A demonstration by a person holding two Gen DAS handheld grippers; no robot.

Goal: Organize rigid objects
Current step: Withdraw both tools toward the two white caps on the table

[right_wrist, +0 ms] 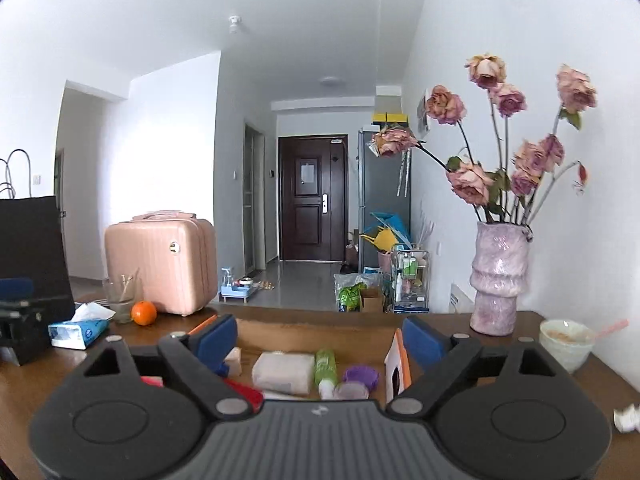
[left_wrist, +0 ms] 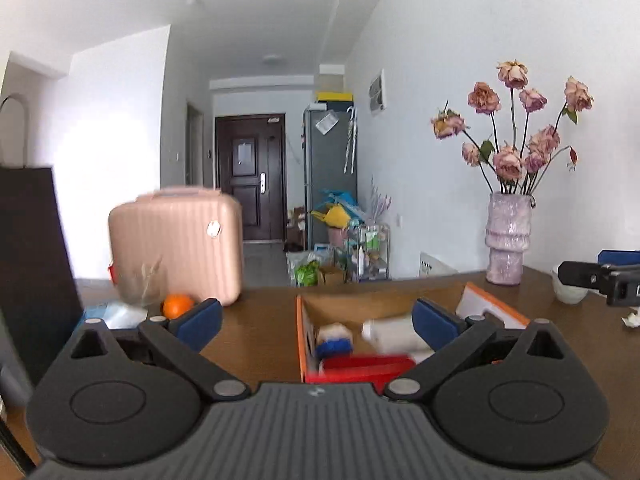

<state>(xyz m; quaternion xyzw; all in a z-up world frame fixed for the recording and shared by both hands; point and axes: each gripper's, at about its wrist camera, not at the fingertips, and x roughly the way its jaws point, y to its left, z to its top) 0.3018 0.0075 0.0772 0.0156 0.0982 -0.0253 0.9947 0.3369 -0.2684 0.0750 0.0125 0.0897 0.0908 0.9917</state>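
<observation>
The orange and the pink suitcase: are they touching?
Apart. The right wrist view shows bare table between the orange and the pink suitcase.

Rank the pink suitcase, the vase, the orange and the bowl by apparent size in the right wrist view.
1. pink suitcase
2. vase
3. bowl
4. orange

The bowl sits nearer the camera than the orange, which may flatter it.

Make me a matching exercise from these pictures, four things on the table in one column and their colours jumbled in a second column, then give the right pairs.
Things:
1. small suitcase
2. round fruit
3. tube in the box
4. tissue pack

Colours:
A. green
B. blue and white
C. pink
D. orange

Pairs: 1-C, 2-D, 3-A, 4-B
</observation>
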